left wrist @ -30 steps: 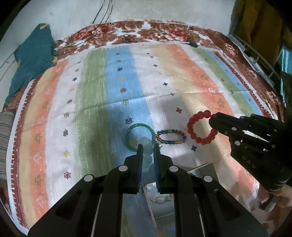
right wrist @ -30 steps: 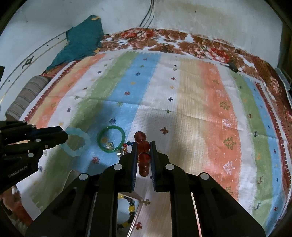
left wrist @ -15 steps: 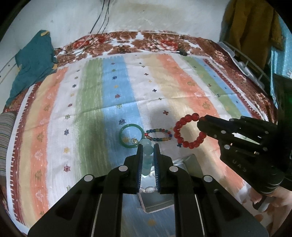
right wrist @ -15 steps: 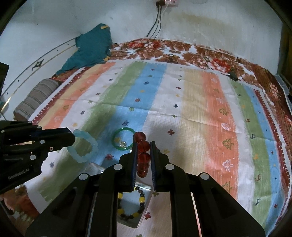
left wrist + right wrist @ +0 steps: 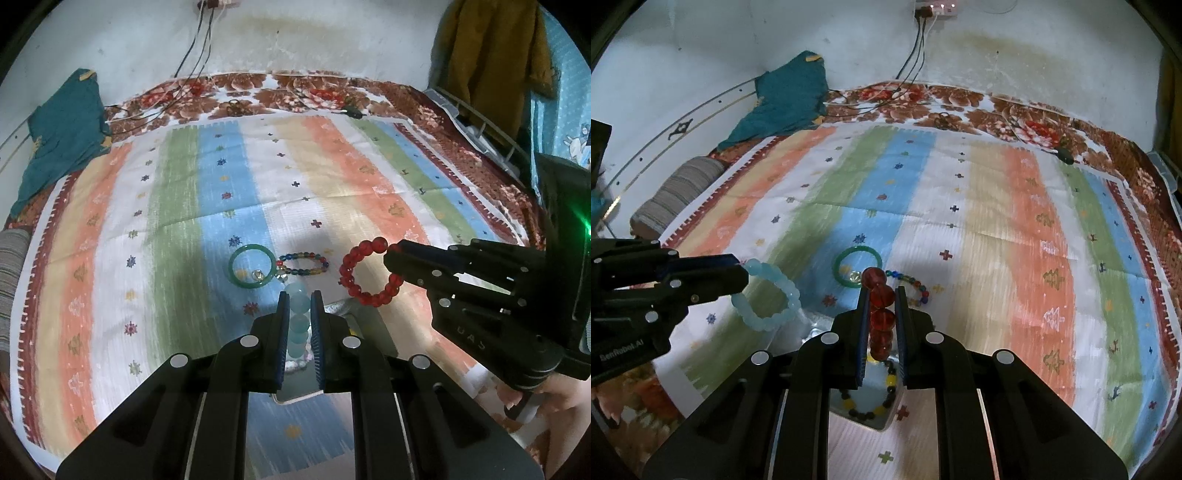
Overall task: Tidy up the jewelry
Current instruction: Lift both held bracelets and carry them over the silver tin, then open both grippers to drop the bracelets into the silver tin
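My left gripper (image 5: pixel 297 297) is shut on a pale blue bead bracelet (image 5: pixel 298 321), held above the striped cloth; the bracelet hangs as a loop in the right wrist view (image 5: pixel 768 295). My right gripper (image 5: pixel 882 295) is shut on a red bead bracelet (image 5: pixel 881 314), which shows as a loop in the left wrist view (image 5: pixel 365 273). A green bangle (image 5: pixel 252 270) and a multicoloured bead bracelet (image 5: pixel 303 264) lie on the cloth just ahead. A clear tray (image 5: pixel 882 424) below the grippers holds a black-and-yellow bead bracelet (image 5: pixel 871 402).
The striped cloth (image 5: pixel 184 206) covers a bed against a white wall. A teal garment (image 5: pixel 59 129) lies at the far left, cables (image 5: pixel 199 48) hang at the back, a striped pillow (image 5: pixel 676 195) sits at the left edge, and a small dark object (image 5: pixel 1065 154) lies far right.
Both grippers have lifted and pulled back with their bracelets held. The bangle and multicoloured bracelet now sit further ahead, and more of the wall and tray shows.
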A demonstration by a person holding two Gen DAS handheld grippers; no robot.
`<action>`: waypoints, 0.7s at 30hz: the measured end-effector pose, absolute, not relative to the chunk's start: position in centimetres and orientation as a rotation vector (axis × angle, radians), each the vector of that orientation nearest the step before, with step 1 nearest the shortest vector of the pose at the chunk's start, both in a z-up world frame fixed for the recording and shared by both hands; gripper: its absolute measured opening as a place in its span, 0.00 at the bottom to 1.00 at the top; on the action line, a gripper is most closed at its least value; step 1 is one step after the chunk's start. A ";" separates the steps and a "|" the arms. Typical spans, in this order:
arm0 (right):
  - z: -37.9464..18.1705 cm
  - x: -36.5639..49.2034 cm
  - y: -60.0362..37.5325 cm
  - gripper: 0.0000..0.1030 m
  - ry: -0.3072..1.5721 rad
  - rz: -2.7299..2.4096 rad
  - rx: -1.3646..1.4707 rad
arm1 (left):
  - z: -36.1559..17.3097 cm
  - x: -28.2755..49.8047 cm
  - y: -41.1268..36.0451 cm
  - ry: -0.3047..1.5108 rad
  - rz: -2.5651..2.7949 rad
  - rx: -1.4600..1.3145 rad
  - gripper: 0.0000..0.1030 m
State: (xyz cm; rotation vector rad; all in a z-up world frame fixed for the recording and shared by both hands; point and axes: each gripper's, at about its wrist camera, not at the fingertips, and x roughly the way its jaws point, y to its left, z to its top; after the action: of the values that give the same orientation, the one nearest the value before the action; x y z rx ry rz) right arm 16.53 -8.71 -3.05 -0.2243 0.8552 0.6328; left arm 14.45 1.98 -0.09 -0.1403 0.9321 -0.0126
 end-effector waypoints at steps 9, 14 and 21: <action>-3.3 14.6 -9.3 0.14 0.866 0.659 -0.227 | -0.1 13.1 1.4 0.926 -0.021 -0.143 0.11; -3.6 13.7 -9.5 0.14 0.879 0.672 -0.226 | -0.3 12.2 0.7 0.931 -0.030 -0.142 0.11; -3.9 13.5 -10.0 0.24 0.905 0.655 -0.216 | -1.2 12.0 0.8 0.971 -0.031 -0.176 0.11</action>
State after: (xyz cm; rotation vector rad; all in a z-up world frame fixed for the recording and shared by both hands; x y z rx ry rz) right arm 13.52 -10.02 -3.94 -0.2163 0.9047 0.6555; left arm 11.98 0.78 -1.19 -0.1757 0.9705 -0.0313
